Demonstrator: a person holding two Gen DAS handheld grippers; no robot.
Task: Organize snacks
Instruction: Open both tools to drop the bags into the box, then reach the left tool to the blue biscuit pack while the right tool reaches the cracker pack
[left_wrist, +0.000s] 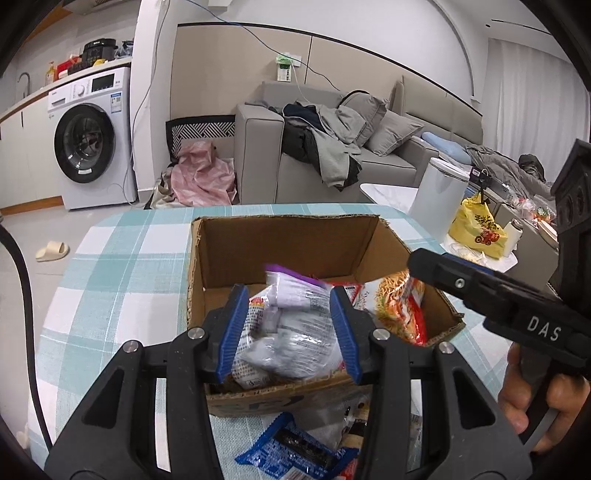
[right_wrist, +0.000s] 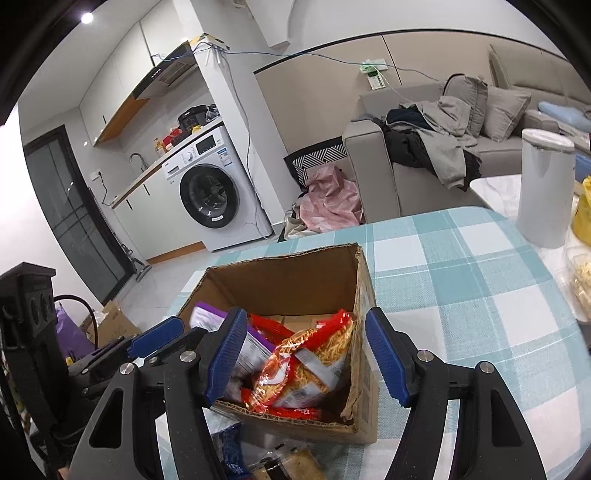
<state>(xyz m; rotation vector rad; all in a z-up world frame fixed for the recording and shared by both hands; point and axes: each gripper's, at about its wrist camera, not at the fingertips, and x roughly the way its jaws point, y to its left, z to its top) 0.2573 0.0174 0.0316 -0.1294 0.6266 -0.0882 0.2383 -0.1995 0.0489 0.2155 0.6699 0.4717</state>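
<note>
Left tongs clamped on a snack packet over the box; right tongs apart and empty.

The left tongs' blue pads press both sides of a grey-white packet with a purple top edge, held over the near part of the open cardboard box, its long axis running away from the camera with the purple end toward the box's far wall. The right tongs hover with jaws spread over the box's near right corner, nothing between the pads; below them one red-and-orange noodle-snack bag lies slanted inside the box against its right wall. One box stands on the checked counter. On the counter in front of the box lies one blue packet, with a few more wrappers beside it that are too hidden to count.
</note>
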